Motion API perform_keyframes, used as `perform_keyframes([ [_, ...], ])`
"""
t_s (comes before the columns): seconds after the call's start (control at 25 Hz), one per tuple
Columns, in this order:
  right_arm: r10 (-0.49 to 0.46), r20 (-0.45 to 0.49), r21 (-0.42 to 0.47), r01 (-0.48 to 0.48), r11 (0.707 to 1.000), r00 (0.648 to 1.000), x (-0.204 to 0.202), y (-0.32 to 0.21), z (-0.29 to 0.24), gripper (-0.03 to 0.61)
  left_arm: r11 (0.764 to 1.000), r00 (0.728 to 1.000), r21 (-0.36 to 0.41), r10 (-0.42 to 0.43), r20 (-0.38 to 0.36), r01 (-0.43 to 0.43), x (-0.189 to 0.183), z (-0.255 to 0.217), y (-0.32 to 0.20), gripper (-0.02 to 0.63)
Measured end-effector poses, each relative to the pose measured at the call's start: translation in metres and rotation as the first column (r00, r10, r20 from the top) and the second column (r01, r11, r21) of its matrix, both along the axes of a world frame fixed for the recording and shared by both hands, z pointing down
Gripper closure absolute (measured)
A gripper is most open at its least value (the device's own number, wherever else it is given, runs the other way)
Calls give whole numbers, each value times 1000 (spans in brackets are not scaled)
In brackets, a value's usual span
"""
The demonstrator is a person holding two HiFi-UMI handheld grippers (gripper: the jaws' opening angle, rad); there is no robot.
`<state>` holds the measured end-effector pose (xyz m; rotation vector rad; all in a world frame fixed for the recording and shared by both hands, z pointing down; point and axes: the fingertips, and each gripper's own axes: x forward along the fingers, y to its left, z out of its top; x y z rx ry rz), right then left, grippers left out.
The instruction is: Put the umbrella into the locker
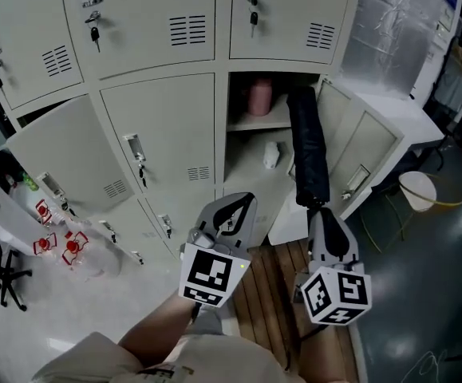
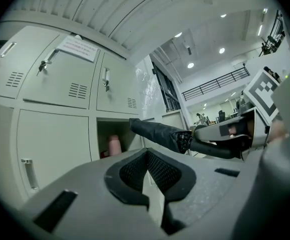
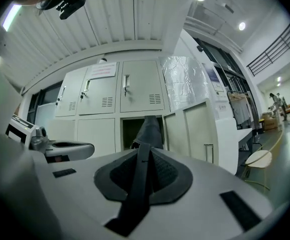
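Observation:
A folded dark umbrella [image 1: 308, 154] stands almost upright in front of the open locker [image 1: 246, 174], its far end at the right side of the opening near the shelf. My right gripper [image 1: 320, 214] is shut on its black handle at the bottom. In the right gripper view the umbrella [image 3: 149, 130] runs from the jaws toward the dark opening. My left gripper [image 1: 232, 210] hangs to the left of it, shut and holding nothing; its view shows the umbrella [image 2: 157, 132] crossing toward the locker.
A pink bottle [image 1: 259, 96] stands on the locker's shelf, and a small white object [image 1: 271, 155] lies below. The locker's door [image 1: 358, 146] swings open to the right. Another open door [image 1: 63, 158] is at left. A round white stool [image 1: 420, 190] stands at right.

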<state>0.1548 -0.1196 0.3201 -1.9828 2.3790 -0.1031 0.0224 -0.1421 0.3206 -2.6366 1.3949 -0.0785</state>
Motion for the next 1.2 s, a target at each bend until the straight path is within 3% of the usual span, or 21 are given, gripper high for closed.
perform_keyframes([
  [0.68,112,-26,-116,-114,987,993,-23,-131,24,531,989,991,-54,135,12,-134,-16,10,-126,606],
  [1.2,152,-86,-178,-165,970,985,-29,-210,42,529,969,977,-120,210,-39,-214,-7,24,-188,606],
])
